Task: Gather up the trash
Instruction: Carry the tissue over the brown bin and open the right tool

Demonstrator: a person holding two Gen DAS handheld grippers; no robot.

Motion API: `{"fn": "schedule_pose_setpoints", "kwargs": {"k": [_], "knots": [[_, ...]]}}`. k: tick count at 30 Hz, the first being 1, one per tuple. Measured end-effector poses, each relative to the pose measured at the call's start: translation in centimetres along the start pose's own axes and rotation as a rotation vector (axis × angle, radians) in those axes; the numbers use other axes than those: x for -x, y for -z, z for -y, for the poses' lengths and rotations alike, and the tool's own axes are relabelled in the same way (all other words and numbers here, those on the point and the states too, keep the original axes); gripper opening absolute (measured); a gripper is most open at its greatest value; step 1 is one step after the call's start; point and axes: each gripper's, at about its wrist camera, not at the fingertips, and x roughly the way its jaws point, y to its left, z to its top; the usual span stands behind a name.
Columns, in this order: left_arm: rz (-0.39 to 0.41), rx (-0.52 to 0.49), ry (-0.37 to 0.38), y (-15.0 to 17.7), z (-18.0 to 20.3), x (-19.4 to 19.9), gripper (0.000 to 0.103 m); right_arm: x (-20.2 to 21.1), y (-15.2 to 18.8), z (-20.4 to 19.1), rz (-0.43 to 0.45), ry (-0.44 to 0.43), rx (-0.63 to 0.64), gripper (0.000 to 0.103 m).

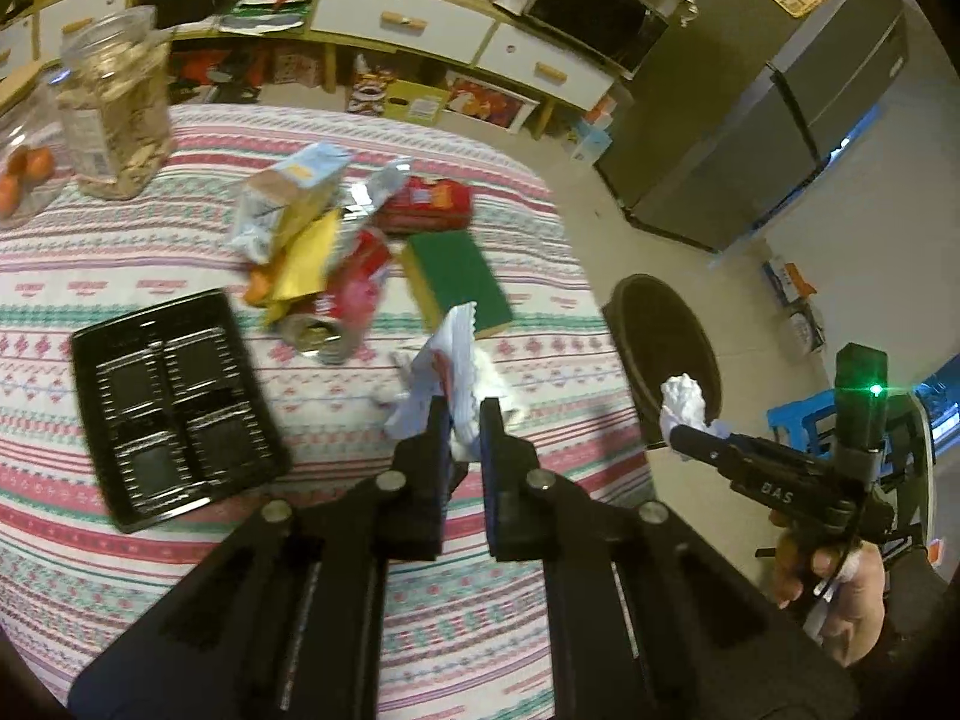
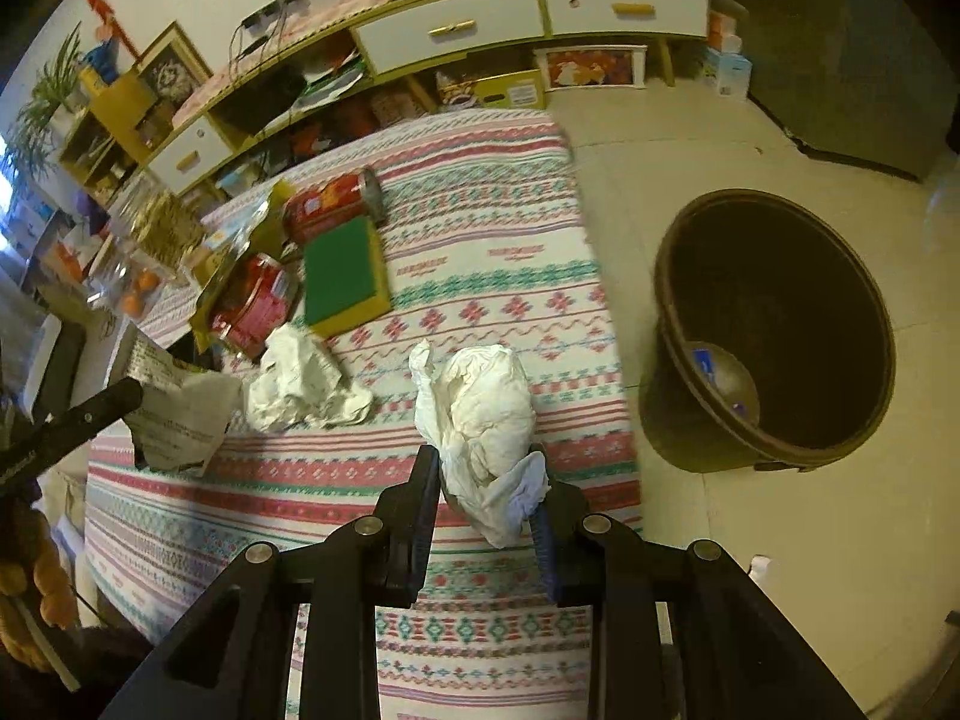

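Note:
My left gripper (image 1: pixel 463 405) is shut on a crumpled printed paper (image 1: pixel 444 360), held just above the patterned tablecloth (image 1: pixel 180 570); that paper also shows in the right wrist view (image 2: pixel 180 414). My right gripper (image 2: pixel 483 459) is shut on a crumpled white tissue (image 2: pixel 483 414) near the table's right edge; in the left wrist view the tissue (image 1: pixel 683 399) hangs in front of the brown trash bin (image 1: pixel 672 336). The bin (image 2: pixel 774 324) stands on the floor right of the table. Another white paper wad (image 2: pixel 303 381) lies on the cloth.
A pile of wrappers, a crushed red can (image 1: pixel 354 294), a red packet (image 1: pixel 429 201) and a green sponge (image 1: pixel 456 279) lie mid-table. A black plastic tray (image 1: pixel 174 402) lies at left. A glass jar (image 1: pixel 114 102) and oranges stand at the back left. A grey fridge (image 1: pixel 768 120) stands behind.

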Motion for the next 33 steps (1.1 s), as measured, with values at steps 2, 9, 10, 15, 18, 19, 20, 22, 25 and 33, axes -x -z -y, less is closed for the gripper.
{"fn": "schedule_pose_setpoints", "kwargs": {"k": [2,9,10,15,18,19,20,22,25,33], "knots": [[0.005,-0.016,0.007,-0.3,1.2,-0.4,0.010,0.3,-0.1,1.1,0.006,0.011,-0.013,0.029],[0.031,-0.075,0.030,-1.6,5.7,-1.6,0.010,1.8,-0.3,5.0,0.031,0.020,-0.082,0.029],[0.034,-0.082,0.031,-1.5,6.1,-1.6,0.010,2.2,-0.4,5.8,0.041,0.026,-0.095,0.029],[0.016,-0.116,0.075,-2.0,9.3,-3.6,0.010,3.0,-0.8,8.7,0.062,0.048,-0.150,0.029],[0.006,-0.155,0.102,-2.1,11.8,-5.3,0.010,3.0,-0.8,10.8,0.063,0.072,-0.194,0.029],[0.003,-0.165,0.114,-2.2,12.6,-6.0,0.010,2.9,-0.8,11.3,0.062,0.071,-0.207,0.029],[-0.005,-0.170,0.126,-2.3,13.4,-6.8,0.010,2.9,-0.7,12.0,0.060,0.074,-0.224,0.029],[-0.029,-0.173,0.155,-2.5,15.0,-8.6,0.010,2.8,-0.6,13.2,0.056,0.096,-0.250,0.029],[-0.053,-0.195,0.178,-2.7,17.5,-11.2,0.010,2.5,-0.3,14.7,0.047,0.119,-0.278,0.029],[-0.078,-0.240,0.228,-3.1,22.9,-16.5,0.010,2.3,-0.1,18.2,0.042,0.132,-0.334,0.029]]}}
